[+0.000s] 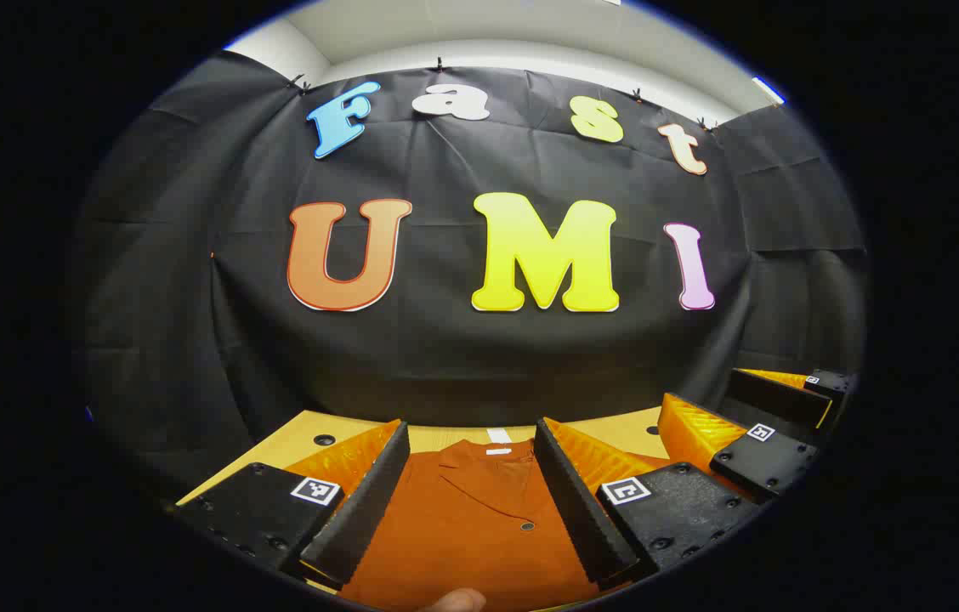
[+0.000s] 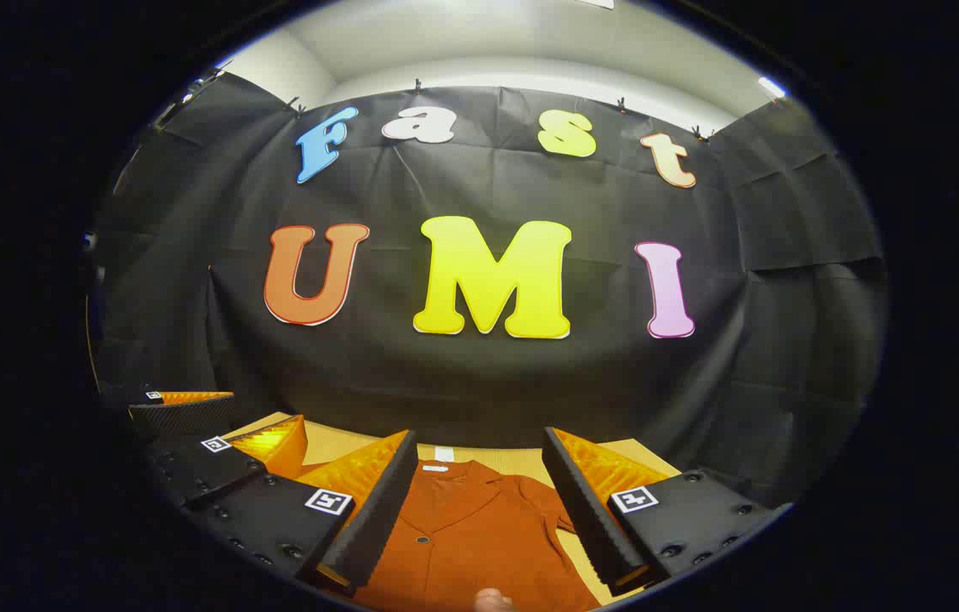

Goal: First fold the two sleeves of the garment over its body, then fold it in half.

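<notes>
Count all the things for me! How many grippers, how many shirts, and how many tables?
Grippers: 2, the left gripper and the right gripper, both open above the shirt.
Shirts: 1, a rust-orange collared shirt lying flat, collar toward the wall.
Tables: 1, a light wooden table under the shirt.
Total: 4

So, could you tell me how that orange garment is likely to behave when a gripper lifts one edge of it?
The orange garment lies flat on the wooden table with soft creases at the collar, so it is probably floppy and would drape, not hold its shape. It looks like thin cloth, so likely light. A pinched edge may drag the rest along the table.
</notes>
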A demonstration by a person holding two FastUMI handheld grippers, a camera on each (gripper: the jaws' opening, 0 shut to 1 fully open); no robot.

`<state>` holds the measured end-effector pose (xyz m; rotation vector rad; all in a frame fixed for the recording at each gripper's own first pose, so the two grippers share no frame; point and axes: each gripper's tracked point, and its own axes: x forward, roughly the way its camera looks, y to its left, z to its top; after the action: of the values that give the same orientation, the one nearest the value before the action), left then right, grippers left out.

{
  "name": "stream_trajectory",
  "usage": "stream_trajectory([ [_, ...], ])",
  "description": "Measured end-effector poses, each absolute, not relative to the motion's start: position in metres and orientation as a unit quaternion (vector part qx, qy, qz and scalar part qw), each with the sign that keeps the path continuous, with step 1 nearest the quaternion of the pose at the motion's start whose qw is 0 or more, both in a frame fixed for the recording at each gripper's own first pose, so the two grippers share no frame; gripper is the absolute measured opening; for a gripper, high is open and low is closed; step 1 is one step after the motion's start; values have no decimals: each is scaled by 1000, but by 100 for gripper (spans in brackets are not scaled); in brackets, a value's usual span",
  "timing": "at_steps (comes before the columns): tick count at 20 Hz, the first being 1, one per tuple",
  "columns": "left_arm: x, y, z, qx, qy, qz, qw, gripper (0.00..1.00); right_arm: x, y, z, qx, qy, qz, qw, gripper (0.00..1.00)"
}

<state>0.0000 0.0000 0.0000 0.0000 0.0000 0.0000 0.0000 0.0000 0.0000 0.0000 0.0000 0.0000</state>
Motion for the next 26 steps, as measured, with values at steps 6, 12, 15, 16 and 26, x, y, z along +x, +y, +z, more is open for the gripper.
stream_trajectory([
  [6, 2, -3, 1, 5, -5, 0, 1000, 95, 3, -6, -2, 5, 0, 2, 1000, 94],
  [12, 6, -10, 1, 5, -7, 0, 1000, 97, 7, -11, -1, 3, -1, 3, 1000, 94],
  [15, 9, -13, 1, 4, -5, 2, 1000, 96, 13, -6, -4, 1, 10, 19, 1000, 94],
  [16, 9, -10, 2, 1, -7, 5, 1000, 100, 14, -9, -2, 1, 8, 20, 1000, 94],
  [26, 11, 19, -13, -14, 10, 28, 999, 100, 18, -20, 5, -14, -6, -3, 1000, 94],
])
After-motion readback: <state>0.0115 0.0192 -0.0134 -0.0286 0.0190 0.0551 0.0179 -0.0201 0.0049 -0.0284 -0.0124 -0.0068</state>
